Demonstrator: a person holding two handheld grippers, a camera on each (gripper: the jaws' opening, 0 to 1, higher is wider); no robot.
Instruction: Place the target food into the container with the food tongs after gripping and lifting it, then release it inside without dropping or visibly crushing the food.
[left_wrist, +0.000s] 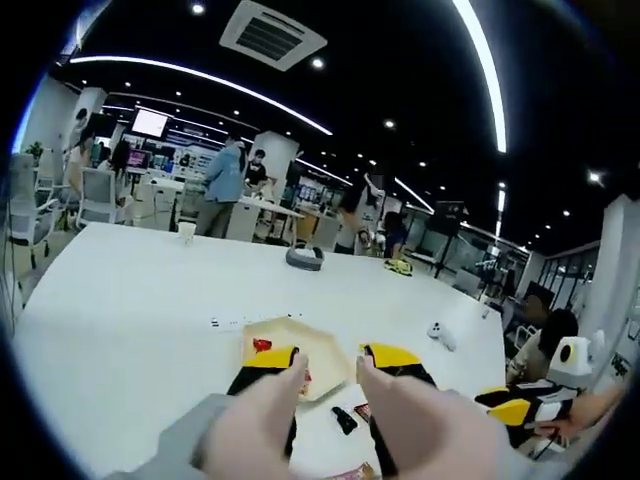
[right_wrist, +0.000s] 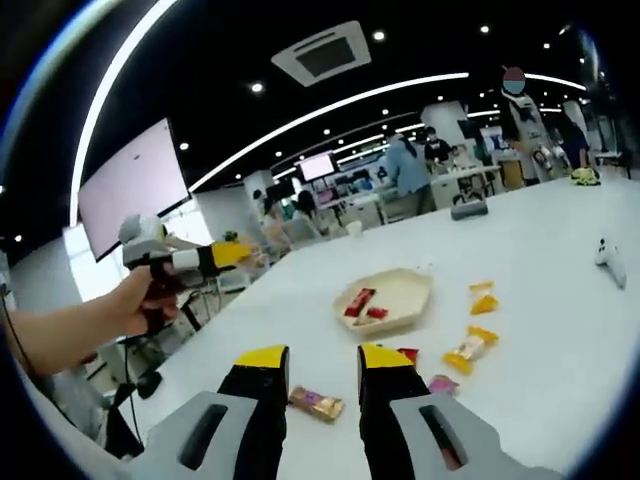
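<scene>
Hovering open-jawed and empty above the white table (right_wrist: 560, 330), the right gripper (right_wrist: 322, 375) faces a brown wrapped snack (right_wrist: 317, 403) just ahead. Lowering squarely over it and closing gently looks wise, before carrying it to the beige paper tray (right_wrist: 410, 292). The left gripper (left_wrist: 329, 368) also hangs open.

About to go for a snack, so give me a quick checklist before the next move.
1. Right gripper jaws open and holding nothing: ok.
2. Left gripper jaws open and holding nothing: ok.
3. Container upright on the white table, with room inside: ok.
4. Loose snacks within view, such as the yellow packet and brown packet: ok.
5. Food tongs located: cannot tell.
6. Which snack is the target: cannot tell.
</scene>
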